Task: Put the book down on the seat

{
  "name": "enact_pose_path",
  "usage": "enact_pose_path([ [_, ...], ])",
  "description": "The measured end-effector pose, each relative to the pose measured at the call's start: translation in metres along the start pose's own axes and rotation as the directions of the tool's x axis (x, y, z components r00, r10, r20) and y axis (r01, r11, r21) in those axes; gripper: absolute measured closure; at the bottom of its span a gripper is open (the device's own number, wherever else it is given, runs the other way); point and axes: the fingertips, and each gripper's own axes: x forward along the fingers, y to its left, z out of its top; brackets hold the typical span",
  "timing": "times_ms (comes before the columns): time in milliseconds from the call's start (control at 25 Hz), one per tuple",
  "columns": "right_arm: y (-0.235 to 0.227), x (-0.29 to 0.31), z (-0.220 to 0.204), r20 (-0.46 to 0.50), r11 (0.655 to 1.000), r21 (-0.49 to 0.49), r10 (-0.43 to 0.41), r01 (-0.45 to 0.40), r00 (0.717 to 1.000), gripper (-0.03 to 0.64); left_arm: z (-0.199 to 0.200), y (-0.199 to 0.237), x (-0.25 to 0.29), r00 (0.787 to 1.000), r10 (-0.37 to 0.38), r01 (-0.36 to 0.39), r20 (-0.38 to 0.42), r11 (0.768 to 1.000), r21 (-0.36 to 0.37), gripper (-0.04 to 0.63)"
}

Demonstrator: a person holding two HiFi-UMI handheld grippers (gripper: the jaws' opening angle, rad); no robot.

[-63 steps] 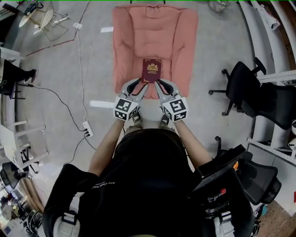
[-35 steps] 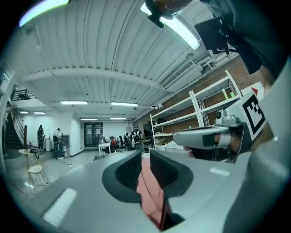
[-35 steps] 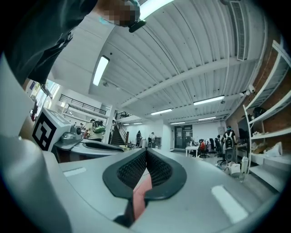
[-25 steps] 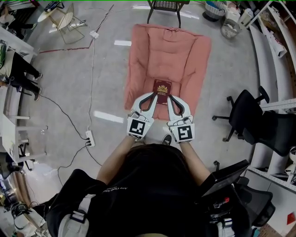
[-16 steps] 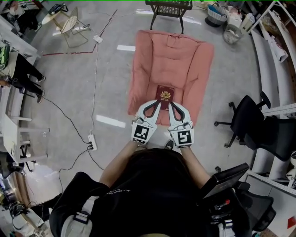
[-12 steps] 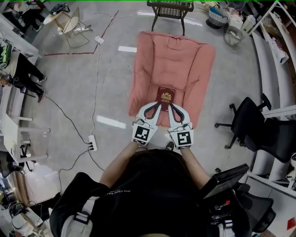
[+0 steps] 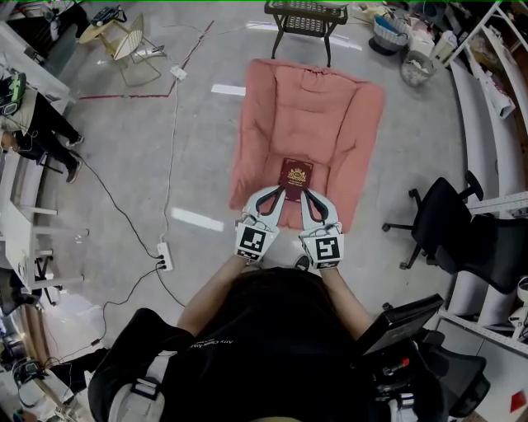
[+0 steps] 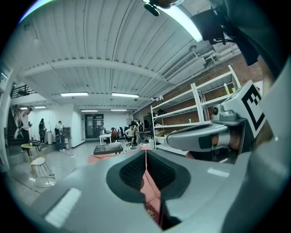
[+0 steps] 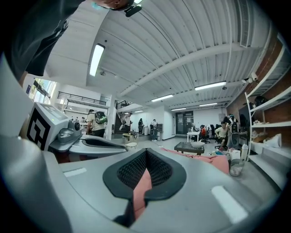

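In the head view a dark red book [image 7: 295, 175] with a gold emblem lies flat over the front part of the pink cushioned seat [image 7: 307, 107]. I cannot tell whether it touches the cushion. My left gripper [image 7: 281, 192] is shut on the book's near left corner and my right gripper [image 7: 306, 194] on its near right corner. In the left gripper view the left gripper [image 8: 146, 157] has its pads pressed together, with a strip of the red cover [image 8: 151, 214] below them. The right gripper [image 9: 145, 160] also shows closed pads in its own view, with pink cushion behind.
A black office chair [image 7: 441, 222] stands right of the seat. A black wicker table [image 7: 304, 15] stands beyond it. A power strip [image 7: 163, 262] and cables lie on the floor at left. A wire chair [image 7: 124, 43] and a person's legs [image 7: 37, 124] are at far left.
Both grippers have sunk towards the seat cushion with the book still between them. The book stays over the seat's front part.
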Motion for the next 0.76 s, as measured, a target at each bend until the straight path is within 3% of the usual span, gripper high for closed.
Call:
enact_pose_path([
  [760, 0.008, 0.017, -0.005, -0.024, 0.999, 0.045, -0.017, 0.018, 1.000, 0.606, -0.006, 0.022, -0.009, 1.000, -0.003, 0.003, -0.001, 1.000, -0.010, 0.589],
])
